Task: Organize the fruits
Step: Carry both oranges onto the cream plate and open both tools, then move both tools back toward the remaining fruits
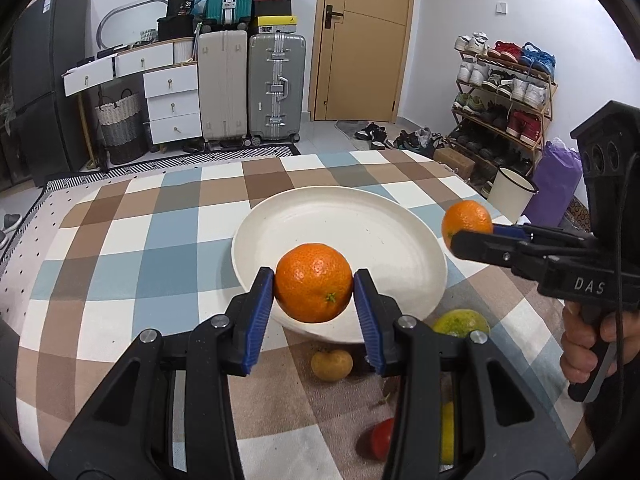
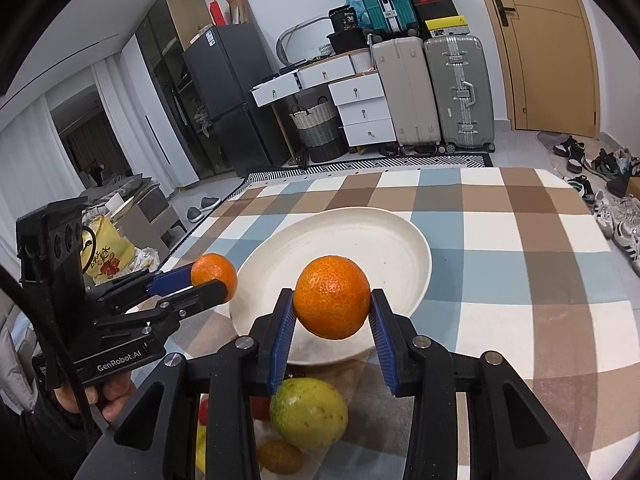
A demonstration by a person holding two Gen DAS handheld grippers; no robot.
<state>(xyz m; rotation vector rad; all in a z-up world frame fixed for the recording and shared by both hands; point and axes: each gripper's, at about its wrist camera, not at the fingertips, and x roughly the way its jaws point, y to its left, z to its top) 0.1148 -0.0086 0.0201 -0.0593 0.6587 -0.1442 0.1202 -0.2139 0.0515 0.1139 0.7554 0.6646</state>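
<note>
Two round orange mandarins in the air at once! Left gripper [image 1: 313,294] clamped on one mandarin [image 1: 313,282], blue pads [image 1: 262,300] pressing its sides, stem end facing the camera. Right gripper [image 2: 331,310] clenched on the other mandarin [image 2: 332,297], same pinch across the middle. Both held above the near rim of the wide white ceramic plate [image 1: 340,216], nothing on it yet. Plate straight ahead and below each fruit, dead centre on the checked brown-and-blue tablecloth [image 1: 120,248]. Left fruit over the near rim, right one off the plate's right side; neither clearly nearer. Probably a short push forward and down, then release. Waiting behind the plate: a green-yellow round fruit [image 2: 308,412], a small brownish-yellow one [image 1: 332,365], something red [image 1: 378,438].
</note>
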